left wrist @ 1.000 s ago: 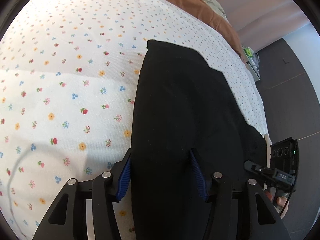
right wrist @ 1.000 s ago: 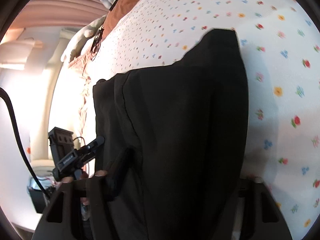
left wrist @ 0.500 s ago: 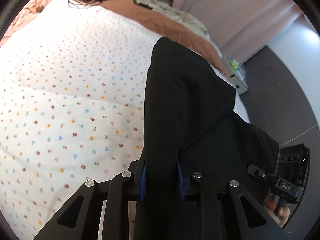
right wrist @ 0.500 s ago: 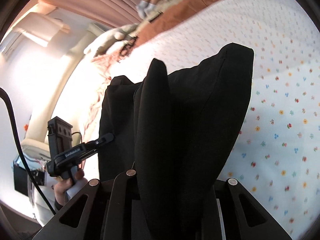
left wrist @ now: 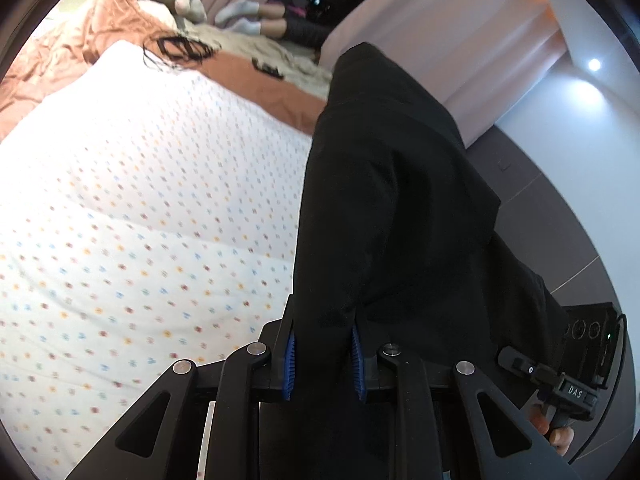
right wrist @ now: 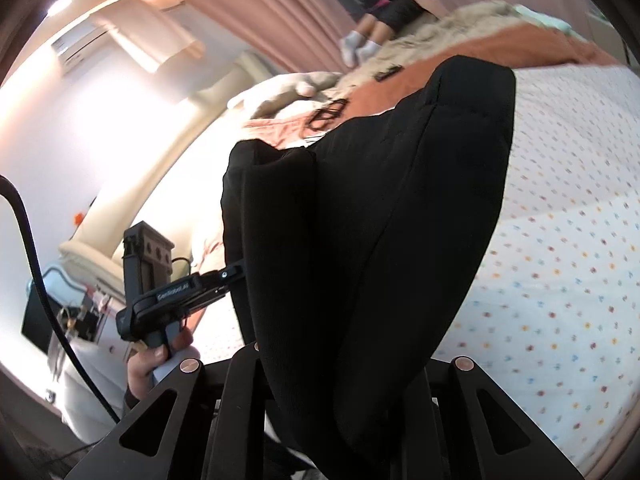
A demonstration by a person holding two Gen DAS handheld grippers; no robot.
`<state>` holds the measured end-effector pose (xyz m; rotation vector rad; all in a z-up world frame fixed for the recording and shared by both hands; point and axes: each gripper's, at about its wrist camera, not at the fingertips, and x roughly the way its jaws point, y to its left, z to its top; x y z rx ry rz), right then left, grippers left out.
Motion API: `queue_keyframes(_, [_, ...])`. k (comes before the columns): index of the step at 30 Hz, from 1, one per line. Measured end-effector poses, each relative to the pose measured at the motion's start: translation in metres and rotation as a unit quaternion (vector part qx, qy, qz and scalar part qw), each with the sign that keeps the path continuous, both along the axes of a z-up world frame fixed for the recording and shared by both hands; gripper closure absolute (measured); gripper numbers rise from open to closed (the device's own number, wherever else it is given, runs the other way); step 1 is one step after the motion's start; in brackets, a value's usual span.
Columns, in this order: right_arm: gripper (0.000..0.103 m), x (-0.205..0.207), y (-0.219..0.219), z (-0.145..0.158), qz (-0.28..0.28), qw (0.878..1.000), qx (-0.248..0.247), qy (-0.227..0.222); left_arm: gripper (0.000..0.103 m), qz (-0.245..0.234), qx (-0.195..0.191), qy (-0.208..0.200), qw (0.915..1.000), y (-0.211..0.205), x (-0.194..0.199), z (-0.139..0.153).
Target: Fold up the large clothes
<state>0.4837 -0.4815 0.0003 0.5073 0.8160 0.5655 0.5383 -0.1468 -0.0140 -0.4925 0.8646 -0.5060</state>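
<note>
A large black garment (left wrist: pixel 392 208) hangs lifted above the bed's white flowered sheet (left wrist: pixel 140 220). My left gripper (left wrist: pixel 323 346) is shut on its lower edge, and the cloth is pinched between the blue pads (left wrist: pixel 289 354). In the right wrist view the same garment (right wrist: pixel 380 200) drapes in thick folds over my right gripper (right wrist: pixel 340 364), which is shut on it with its fingertips hidden under the cloth. The left gripper's body (right wrist: pixel 180 292) shows there too, its tip at the garment's left edge, held by a hand (right wrist: pixel 152 364).
An orange-brown blanket (left wrist: pixel 272 84) and beige bedding (right wrist: pixel 288 88) lie at the bed's far end. A person's feet in white socks (left wrist: pixel 244 16) rest there. Pink curtains (left wrist: pixel 460 40) hang behind. A black cable (right wrist: pixel 36 260) runs down the left.
Both grippers shut on the black garment and rose with it. The garment left the sheet and now hangs bunched. Both views tilted up toward the bed's far end and the curtains.
</note>
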Motion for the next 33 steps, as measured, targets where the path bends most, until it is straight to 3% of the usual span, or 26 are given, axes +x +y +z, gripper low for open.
queue_keyframes(7, [0.083,-0.006,0.059,0.039,0.039,0.998,-0.003,-0.042,0.081,0.039,-0.012,-0.044,0.9982,0.066,-0.023,0.046])
queue_keyframes(15, [0.084,-0.004,0.141,0.07,0.091,0.993,-0.002,-0.072,0.081,0.086,-0.018,-0.06,0.9943,0.163,-0.051,0.077])
queue_keyframes(23, [0.084,-0.002,0.229,0.08,0.144,0.986,0.007,-0.077,0.081,0.142,-0.009,-0.075,0.987,0.254,-0.076,0.093])
queue_keyframes(33, [0.084,0.008,0.358,0.083,0.219,0.972,0.021,-0.079,0.081,0.224,-0.008,-0.089,0.9706,0.373,-0.115,0.093])
